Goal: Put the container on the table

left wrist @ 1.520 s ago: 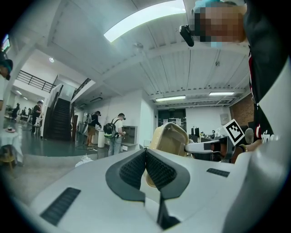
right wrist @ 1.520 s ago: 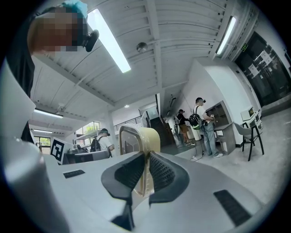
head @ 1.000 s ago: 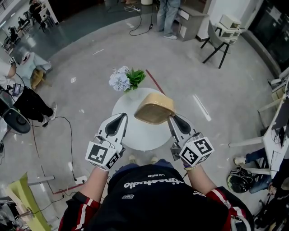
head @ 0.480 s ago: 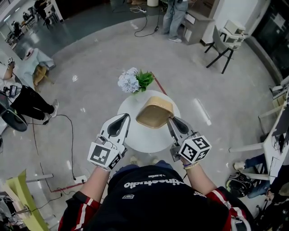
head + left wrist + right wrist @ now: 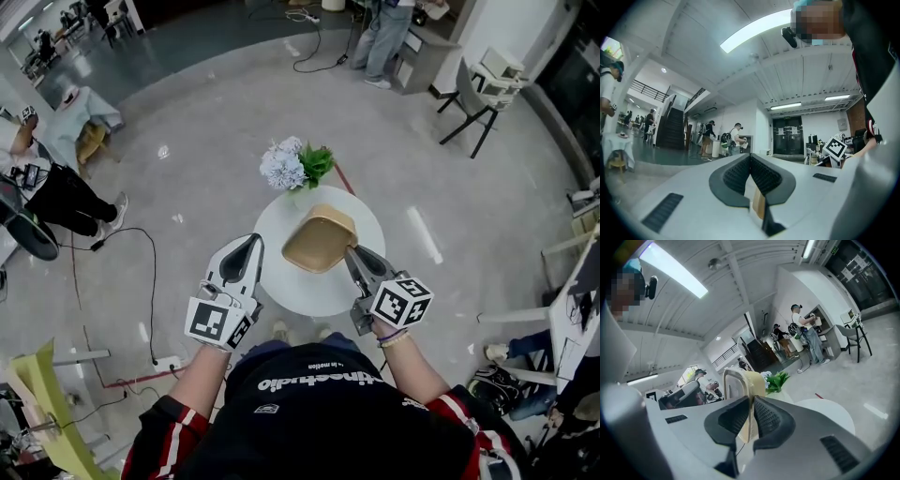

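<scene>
Right gripper [image 5: 351,251] is clamped on the near rim of the tan container [image 5: 320,240], which hangs tilted over the round white table [image 5: 309,295], apparently not yet down. Container runs fwd-left from the jaws toward the flowers [image 5: 295,166]. Left gripper [image 5: 251,242], jaws together & empty, sits at the table's left edge.

Lower centre: black top [image 5: 314,422], white chest lettering, red sleeves [image 5: 155,436] striped white. Left tongs [image 5: 251,240] and right tongs [image 5: 349,251] are white, black-padded, with square-marker cubes.
</scene>
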### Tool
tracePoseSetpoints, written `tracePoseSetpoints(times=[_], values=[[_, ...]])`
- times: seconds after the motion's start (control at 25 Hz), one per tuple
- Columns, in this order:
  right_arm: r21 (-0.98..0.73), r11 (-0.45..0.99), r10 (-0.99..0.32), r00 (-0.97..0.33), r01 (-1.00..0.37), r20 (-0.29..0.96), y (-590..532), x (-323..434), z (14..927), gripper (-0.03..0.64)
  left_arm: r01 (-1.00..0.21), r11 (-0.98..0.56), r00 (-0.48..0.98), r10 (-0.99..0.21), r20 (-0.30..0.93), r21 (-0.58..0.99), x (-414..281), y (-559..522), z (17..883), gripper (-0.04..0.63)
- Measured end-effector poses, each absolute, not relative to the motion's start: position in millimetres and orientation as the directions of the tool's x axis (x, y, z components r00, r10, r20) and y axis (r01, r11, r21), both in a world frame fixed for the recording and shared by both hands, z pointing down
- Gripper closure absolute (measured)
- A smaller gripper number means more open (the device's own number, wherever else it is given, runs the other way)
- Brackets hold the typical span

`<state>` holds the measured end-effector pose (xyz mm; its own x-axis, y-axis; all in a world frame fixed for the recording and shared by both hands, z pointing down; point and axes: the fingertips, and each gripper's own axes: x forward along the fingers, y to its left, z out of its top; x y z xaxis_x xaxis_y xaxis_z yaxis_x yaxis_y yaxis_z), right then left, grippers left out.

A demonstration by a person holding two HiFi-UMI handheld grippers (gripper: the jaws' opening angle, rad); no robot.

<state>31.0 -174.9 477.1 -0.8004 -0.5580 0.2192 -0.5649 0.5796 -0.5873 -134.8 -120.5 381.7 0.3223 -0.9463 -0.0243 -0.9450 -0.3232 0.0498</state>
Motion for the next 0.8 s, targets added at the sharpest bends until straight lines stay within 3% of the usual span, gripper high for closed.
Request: tracePoseSetpoints(times=[0.8], values=[[-0.831, 0.288, -0.461, -0.829, -0.476, 0.316, -191.1, 4.4, 565.3, 0.565, -0.971, -0.237, 0.235, -0.970, -0.056, 0.040, -163.1, -124.3, 401.5, 0.572]])
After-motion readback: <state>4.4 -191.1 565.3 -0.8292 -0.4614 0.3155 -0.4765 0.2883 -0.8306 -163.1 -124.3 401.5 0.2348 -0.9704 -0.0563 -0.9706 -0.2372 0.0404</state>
